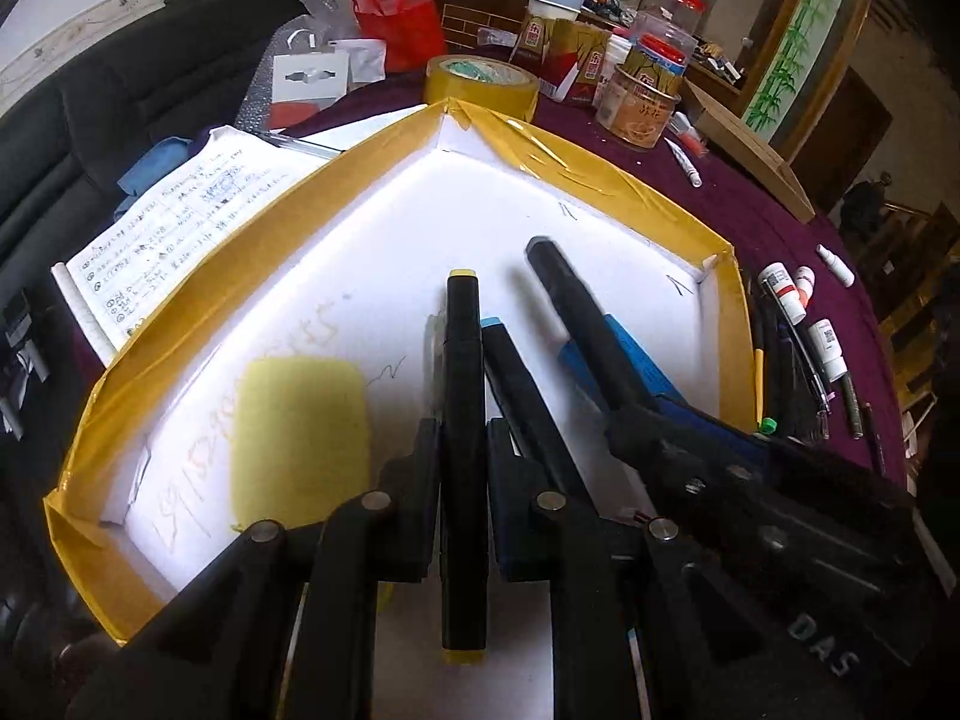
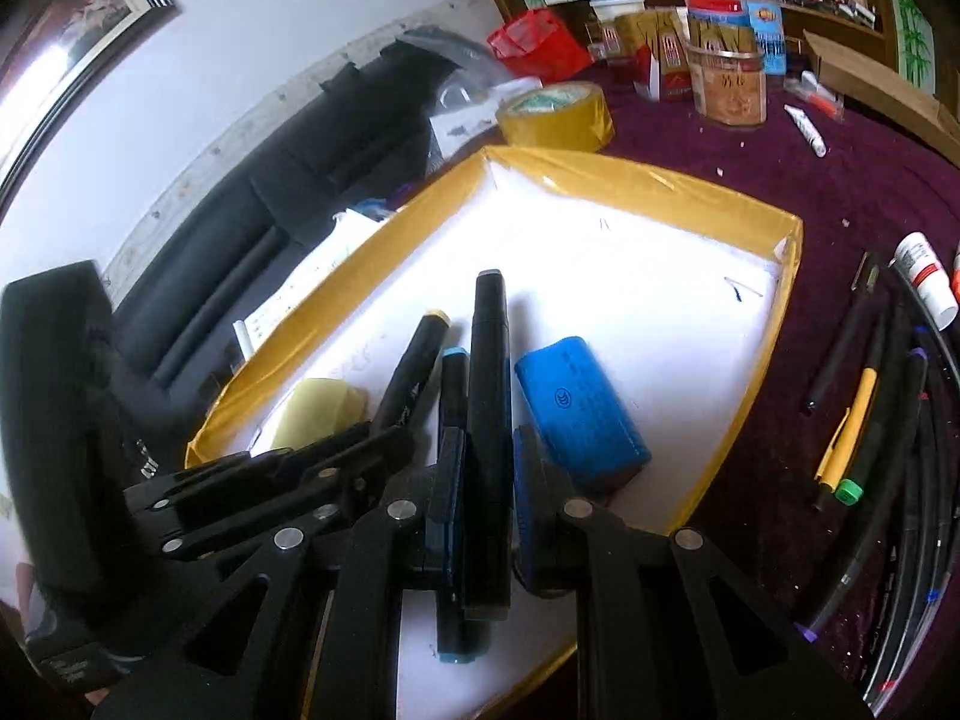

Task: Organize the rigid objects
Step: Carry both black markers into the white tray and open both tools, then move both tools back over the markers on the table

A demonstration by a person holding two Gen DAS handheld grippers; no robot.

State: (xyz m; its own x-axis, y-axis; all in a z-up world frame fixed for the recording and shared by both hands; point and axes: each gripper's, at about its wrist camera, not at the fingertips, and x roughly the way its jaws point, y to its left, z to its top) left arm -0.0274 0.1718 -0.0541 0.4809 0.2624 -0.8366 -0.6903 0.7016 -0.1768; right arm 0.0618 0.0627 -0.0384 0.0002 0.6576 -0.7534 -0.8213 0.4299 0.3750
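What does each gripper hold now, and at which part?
The left gripper holds a yellow-capped black marker around the middle of its barrel. The right gripper holds a black marker with a grey end, also around its mid-barrel.

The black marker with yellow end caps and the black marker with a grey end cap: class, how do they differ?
The black marker with yellow end caps is clamped in the left hand-held gripper; the black marker with a grey end cap is in the right hand-held gripper. Cap colours differ: yellow versus grey. Both are black-bodied, held above the white tray with yellow taped rim.
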